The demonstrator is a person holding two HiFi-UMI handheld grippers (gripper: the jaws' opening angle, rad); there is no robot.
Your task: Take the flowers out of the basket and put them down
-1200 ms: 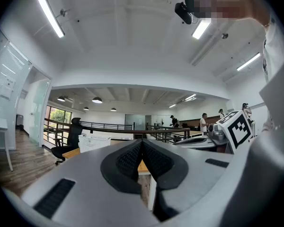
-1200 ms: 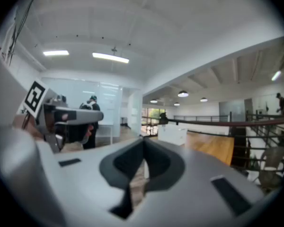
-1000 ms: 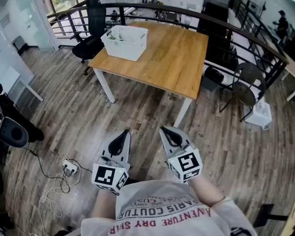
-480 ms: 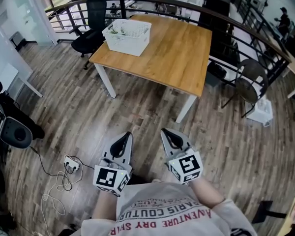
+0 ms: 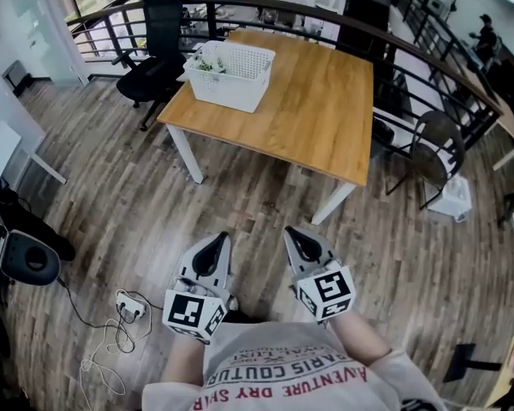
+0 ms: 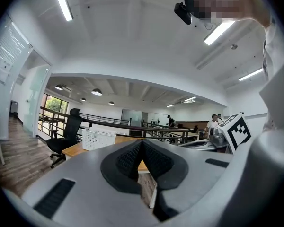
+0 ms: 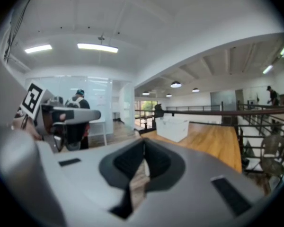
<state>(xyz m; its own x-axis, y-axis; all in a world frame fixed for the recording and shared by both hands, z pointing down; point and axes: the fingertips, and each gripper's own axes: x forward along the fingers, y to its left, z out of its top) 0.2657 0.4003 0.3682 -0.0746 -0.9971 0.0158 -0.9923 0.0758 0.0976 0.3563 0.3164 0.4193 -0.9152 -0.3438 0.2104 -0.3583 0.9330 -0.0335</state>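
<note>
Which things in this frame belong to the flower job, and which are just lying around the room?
Job in hand: white basket on the wooden table; flowers inside it; left gripper and right gripper, both shut and empty, short of the table.
Lying about: black office chair; folding chair; power strip on the floor.

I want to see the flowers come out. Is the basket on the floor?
No, the basket sits up on the table, near one corner.
</note>
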